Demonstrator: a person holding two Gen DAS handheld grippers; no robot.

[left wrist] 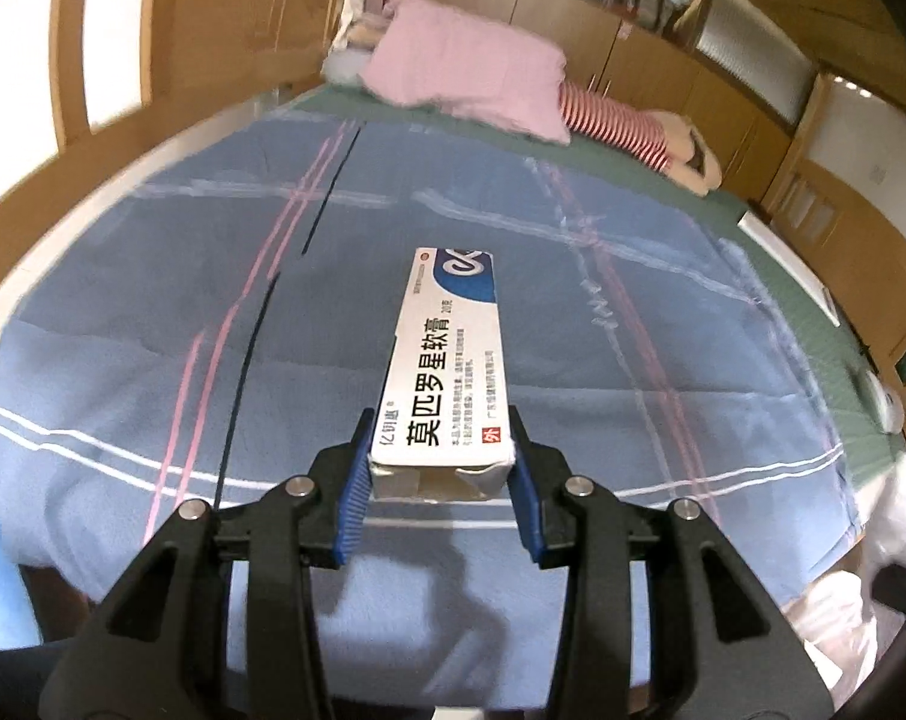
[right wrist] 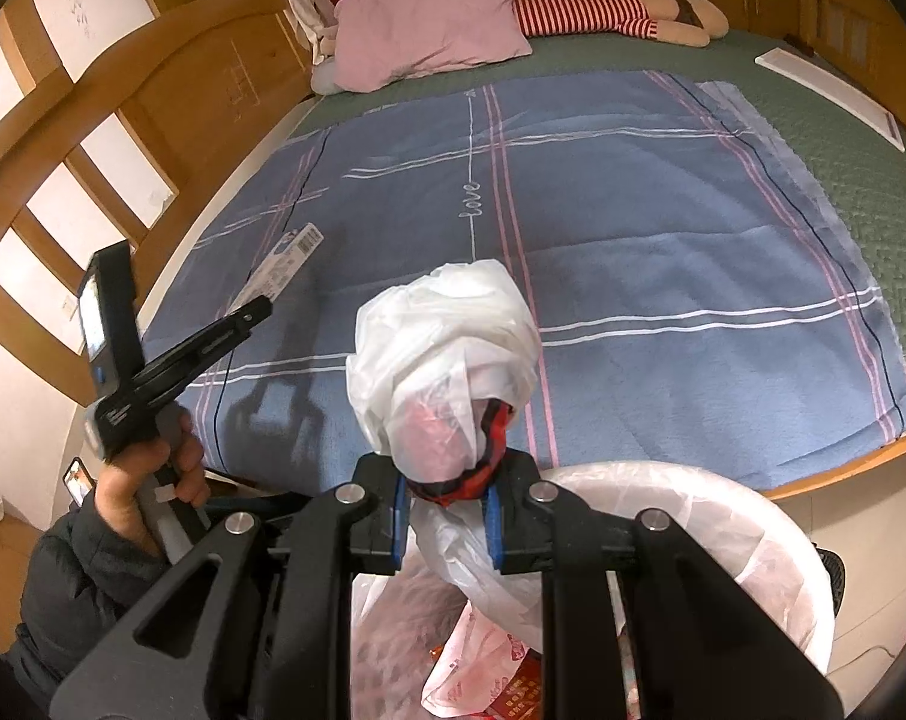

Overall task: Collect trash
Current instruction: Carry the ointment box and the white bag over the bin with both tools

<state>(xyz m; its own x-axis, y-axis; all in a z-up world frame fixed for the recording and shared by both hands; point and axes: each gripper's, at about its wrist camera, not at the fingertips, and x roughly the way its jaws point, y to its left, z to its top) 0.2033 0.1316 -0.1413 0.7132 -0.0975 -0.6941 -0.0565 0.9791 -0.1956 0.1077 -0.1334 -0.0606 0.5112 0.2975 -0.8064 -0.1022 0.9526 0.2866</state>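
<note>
A white ointment box [left wrist: 447, 372] with blue print juts forward above the blue plaid blanket [left wrist: 153, 300], its near end crumpled. My left gripper [left wrist: 441, 468] is shut on that end, a blue pad on each side. The right wrist view shows the same box [right wrist: 282, 267] off to the left, held by the left gripper [right wrist: 261, 303] in a person's hand [right wrist: 147, 480]. My right gripper [right wrist: 444, 495] is shut on a white plastic trash bag [right wrist: 447, 348] with red and dark items inside. The bag bulges up above the fingers and hangs over a lined white bin [right wrist: 753, 516].
The bed carries a pink pillow [right wrist: 429, 24] and a striped plush toy [right wrist: 603, 12] at its far end, over a green cover [right wrist: 843, 156]. A flat white panel [right wrist: 831, 96] lies at the right. The wooden headboard [right wrist: 93, 138] stands left. More plastic trash [right wrist: 489, 672] fills the bin.
</note>
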